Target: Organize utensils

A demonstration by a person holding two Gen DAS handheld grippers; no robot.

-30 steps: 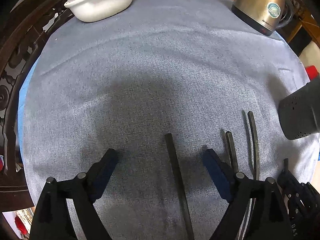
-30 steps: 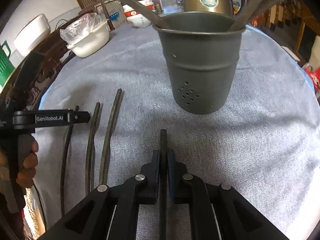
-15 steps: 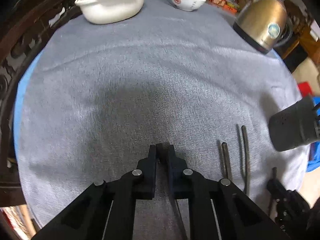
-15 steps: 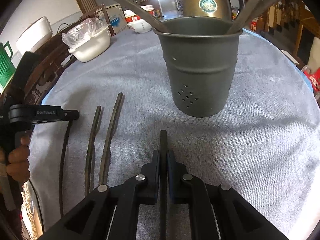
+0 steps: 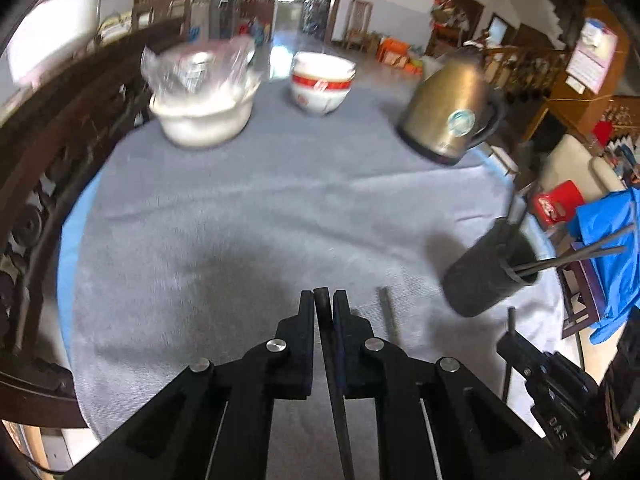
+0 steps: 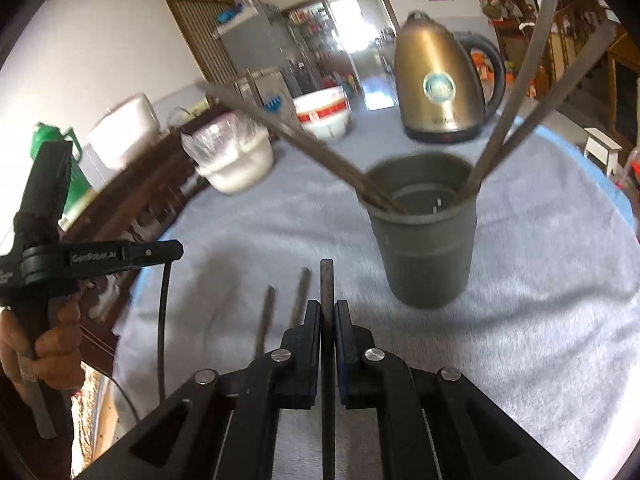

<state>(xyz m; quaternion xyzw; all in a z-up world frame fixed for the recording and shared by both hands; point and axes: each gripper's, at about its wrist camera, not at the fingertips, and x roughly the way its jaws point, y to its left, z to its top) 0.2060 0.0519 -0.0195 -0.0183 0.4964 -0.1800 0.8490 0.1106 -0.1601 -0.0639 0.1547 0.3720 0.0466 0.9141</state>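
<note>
left tool (image 5: 323,304): jaws narrow, closed on a thin dark stick (image 5: 327,344), taken near one end; the long rest runs back under the tool.
right tool (image 6: 327,312): jaws narrow, holding a second stick (image 6: 327,280), the tip a little ahead of the pads.
holder (image 6: 422,236): just ahead and to the right of the right tool, with three sticks leaning in it.
loose sticks (image 6: 298,298): two on the counter (image 6: 520,320), just left of the right tool.
handling: they look light, stiff and smooth; such a stick may pivot or slip, so a hold nearer the middle seems safer.

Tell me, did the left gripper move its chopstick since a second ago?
Yes. The left gripper closed on a chopstick and lifted it off the grey cloth; the kettle now sits lower in its view.
</note>
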